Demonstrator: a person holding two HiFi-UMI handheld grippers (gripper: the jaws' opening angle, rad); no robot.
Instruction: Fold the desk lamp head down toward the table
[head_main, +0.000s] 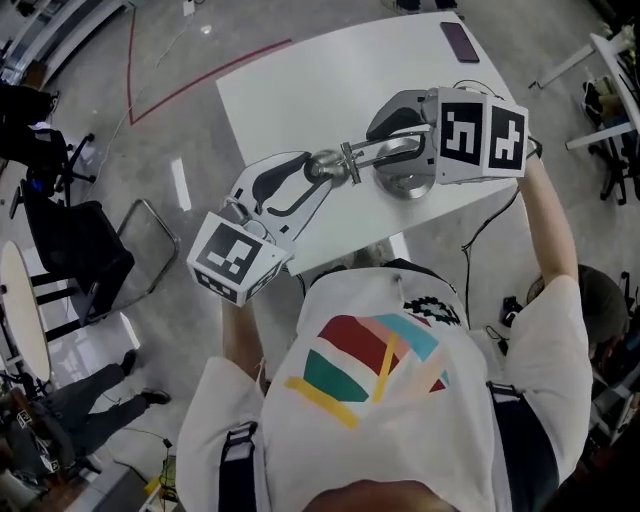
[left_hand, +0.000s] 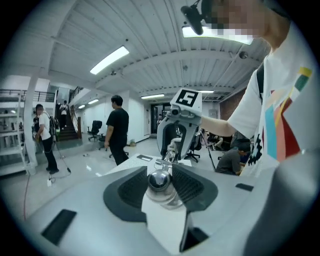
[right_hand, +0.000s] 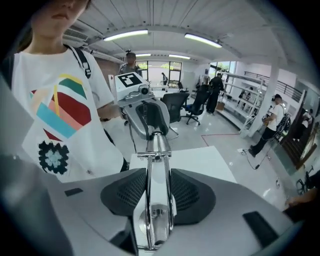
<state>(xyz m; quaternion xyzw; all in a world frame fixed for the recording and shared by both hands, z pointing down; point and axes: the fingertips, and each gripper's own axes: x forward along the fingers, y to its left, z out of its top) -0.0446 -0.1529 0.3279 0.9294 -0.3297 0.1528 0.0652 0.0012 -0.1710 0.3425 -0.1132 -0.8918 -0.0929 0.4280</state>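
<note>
A chrome desk lamp stands on the white table (head_main: 300, 80), its round base (head_main: 405, 184) near the front edge. Its two-rod arm (head_main: 385, 150) runs left to a joint (head_main: 333, 166). My left gripper (head_main: 300, 178) is shut on the lamp head beyond that joint; in the left gripper view the pads press a chrome, ball-ended head (left_hand: 160, 183) between them (left_hand: 161, 175). My right gripper (head_main: 397, 135) is shut on the arm above the base. In the right gripper view the twin rods (right_hand: 154, 165) run straight out between the pads (right_hand: 154, 196).
A dark phone (head_main: 460, 42) lies at the table's far right corner. Black chairs (head_main: 70, 245) and a metal frame (head_main: 150, 250) stand on the floor to the left, with red tape (head_main: 200, 80) beyond. People (left_hand: 117, 130) stand in the room behind.
</note>
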